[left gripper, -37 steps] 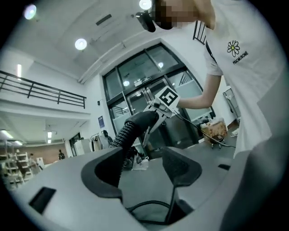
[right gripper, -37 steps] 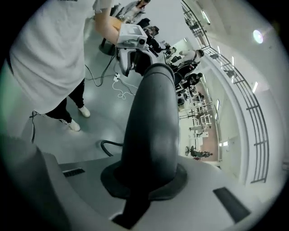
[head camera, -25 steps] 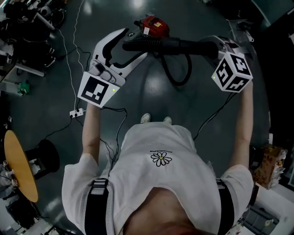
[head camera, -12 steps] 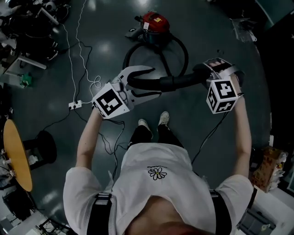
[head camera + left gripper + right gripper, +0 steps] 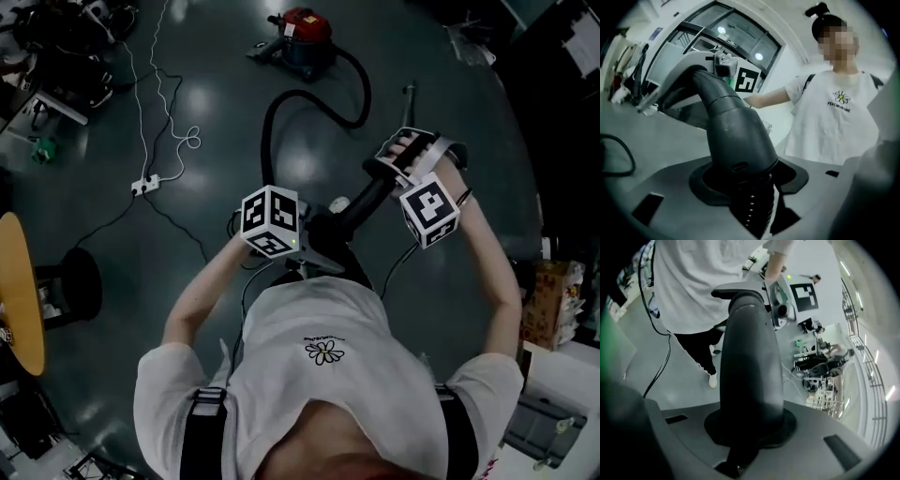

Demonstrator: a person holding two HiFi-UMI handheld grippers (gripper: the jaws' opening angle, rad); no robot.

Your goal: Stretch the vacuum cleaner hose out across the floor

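A red vacuum cleaner (image 5: 305, 37) stands far off on the dark floor. Its black hose (image 5: 270, 141) curves away from it, bends back and rises to my hands. My left gripper (image 5: 321, 239) holds the hose where the ribbed part meets the smooth cuff (image 5: 736, 140); its jaws are closing, with the hose between them. My right gripper (image 5: 382, 169) is shut on the rigid handle tube (image 5: 750, 366) further along. The tube (image 5: 361, 204) slants between the two grippers, close to my chest.
A white power strip (image 5: 145, 184) and its cables lie at the left. A round wooden table (image 5: 19, 291) and a black stool (image 5: 73, 281) stand at the left edge. A thin metal rod (image 5: 410, 98) lies near the hose; boxes (image 5: 539, 305) are at the right.
Both grippers have drawn the hose end back towards my body, away from the vacuum cleaner. The held tube has gone from level to slanted, and more hose now trails across the floor.
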